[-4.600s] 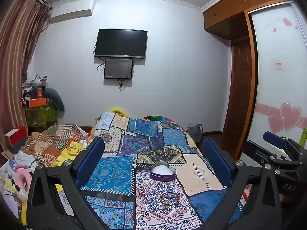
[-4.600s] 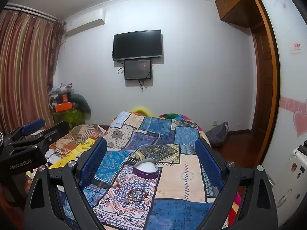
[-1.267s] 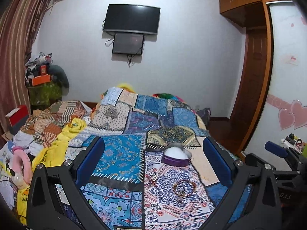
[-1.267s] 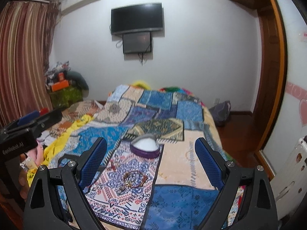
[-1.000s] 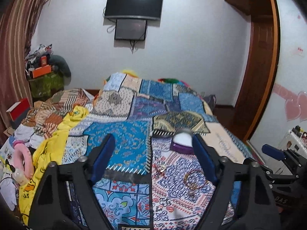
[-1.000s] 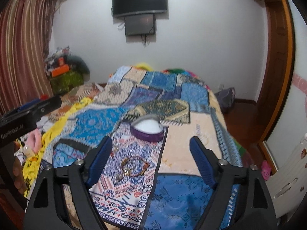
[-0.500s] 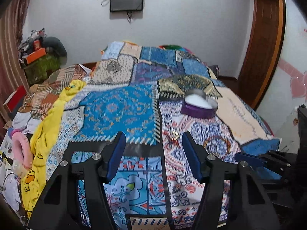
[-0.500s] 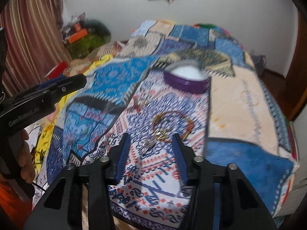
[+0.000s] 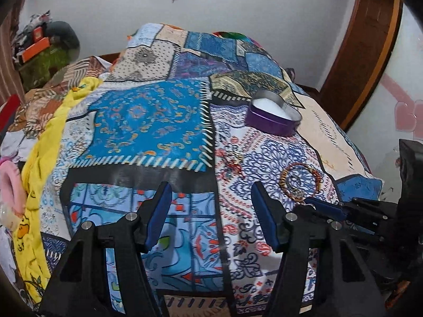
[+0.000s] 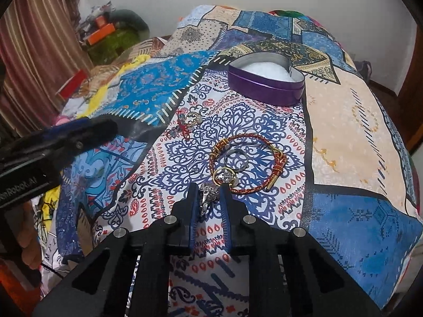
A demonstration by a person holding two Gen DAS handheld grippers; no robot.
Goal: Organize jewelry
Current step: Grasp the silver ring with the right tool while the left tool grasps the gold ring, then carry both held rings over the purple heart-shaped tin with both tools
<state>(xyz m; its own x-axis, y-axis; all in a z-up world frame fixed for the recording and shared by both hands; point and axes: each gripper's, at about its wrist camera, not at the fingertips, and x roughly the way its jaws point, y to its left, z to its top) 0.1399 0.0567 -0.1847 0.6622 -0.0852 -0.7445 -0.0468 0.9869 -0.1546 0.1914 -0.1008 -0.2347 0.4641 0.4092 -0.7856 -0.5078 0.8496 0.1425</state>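
Note:
A purple heart-shaped tin (image 10: 264, 84) with a white lining stands open on the patchwork bedspread (image 10: 343, 121). In front of it lie a red-and-gold braided bracelet (image 10: 248, 163), a silver ring (image 10: 235, 158), a gold ring (image 10: 224, 175) and a small gold ring with a red charm (image 10: 190, 120). My right gripper (image 10: 209, 187) is closing, and its pads touch a silver ornament (image 10: 208, 198) on both sides. My left gripper (image 9: 210, 187) hovers open over the bedspread to the left, with nothing between its fingers. The left wrist view shows the tin (image 9: 272, 121) and the bracelet (image 9: 301, 182) too.
A yellow cloth (image 9: 39, 158) and heaped clothes lie along the bed's left side. A wooden door frame (image 9: 364, 52) stands at the right, and a green cluttered stand (image 10: 111, 42) at the back left. A hand (image 10: 29, 237) holds the left gripper's handle.
Both grippers have dropped and tilted down towards the bedspread. The right jaws narrowed from wide apart to a tight gap around the silver ornament. The left jaws narrowed a little.

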